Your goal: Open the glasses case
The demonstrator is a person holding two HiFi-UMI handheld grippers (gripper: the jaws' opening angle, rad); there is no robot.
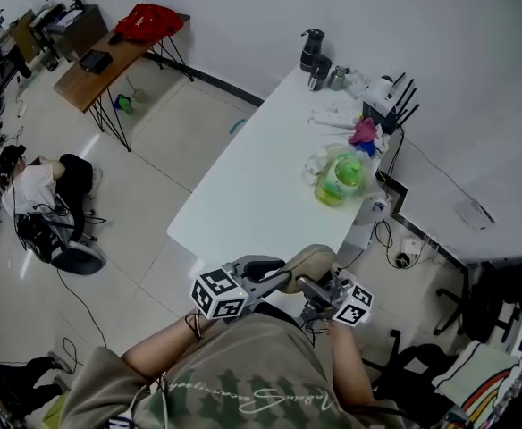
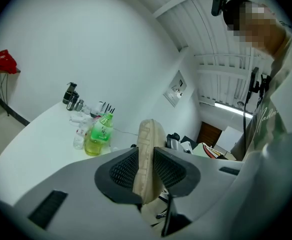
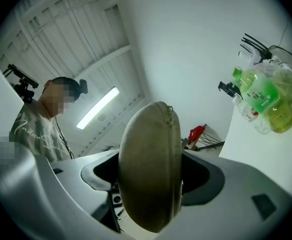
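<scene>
A beige zip-up glasses case [image 1: 312,261] hangs in the air just off the near end of the white table [image 1: 243,195], held between both grippers in front of the person's chest. My left gripper [image 1: 285,277] is shut on the glasses case [image 2: 148,154], which shows edge-on there, with both ribbed pads pressed against its narrow side. My right gripper [image 1: 318,290] is shut on the case's broad rounded body [image 3: 148,169]. A small zip pull sits at the case's top end in the right gripper view. The case fills the gap between the right jaws.
On the table's far right stand a green bottle [image 1: 343,175] among clear plastic wrappers, a pink item [image 1: 364,132], a router with antennas [image 1: 388,96] and dark cups [image 1: 315,59]. A person [image 1: 46,186] sits on the floor at left. A wooden desk with a red bag [image 1: 149,21] stands at the back.
</scene>
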